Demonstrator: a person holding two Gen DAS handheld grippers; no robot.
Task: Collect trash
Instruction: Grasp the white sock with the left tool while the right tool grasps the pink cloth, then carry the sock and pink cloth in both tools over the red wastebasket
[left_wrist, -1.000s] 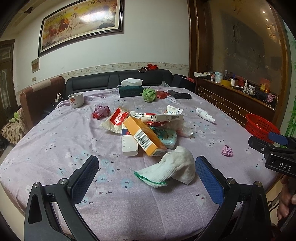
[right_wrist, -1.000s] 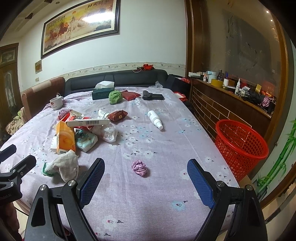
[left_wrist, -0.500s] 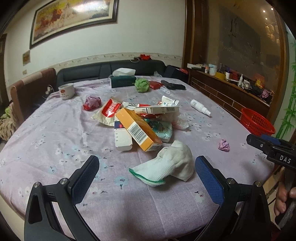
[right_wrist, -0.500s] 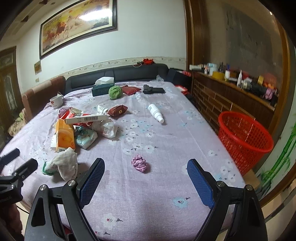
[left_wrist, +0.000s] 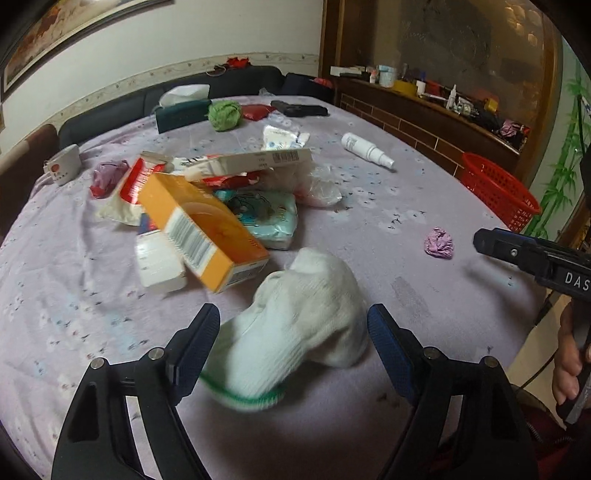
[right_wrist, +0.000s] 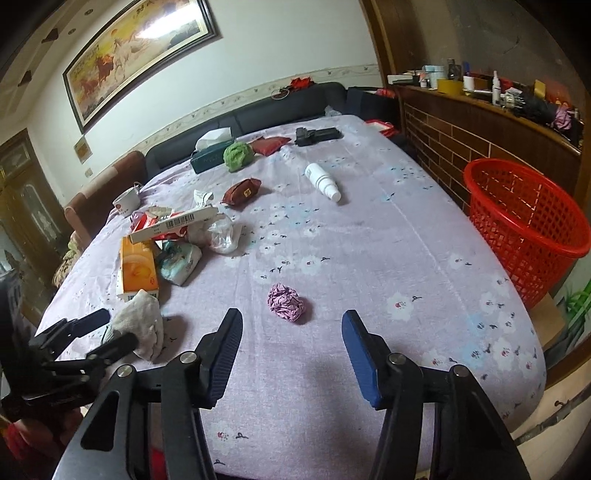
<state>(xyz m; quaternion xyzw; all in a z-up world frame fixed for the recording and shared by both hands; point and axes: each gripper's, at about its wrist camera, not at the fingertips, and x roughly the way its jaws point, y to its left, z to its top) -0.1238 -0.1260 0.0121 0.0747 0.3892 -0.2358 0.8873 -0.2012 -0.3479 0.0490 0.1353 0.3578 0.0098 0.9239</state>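
Left wrist view first: our left gripper has its jaws closing around the white cloth with the green hem, which sits between the pads, though we don't think they're pressing on it yet. Over on the right wrist view, our right gripper is also closing, with nothing between the pads so far; the crumpled pink paper wad lies just ahead of the tips on the purple floral tablecloth. Further back there's the pile: the orange box, a long white carton with a barcode, a teal wipes pack and a clear plastic bag. Beyond that are a white spray bottle, a green ball and a tissue box, probably not all trash. The red basket stands off the table's right edge, and we can't spot anything in it, so we'd say basically everything is left to collect.
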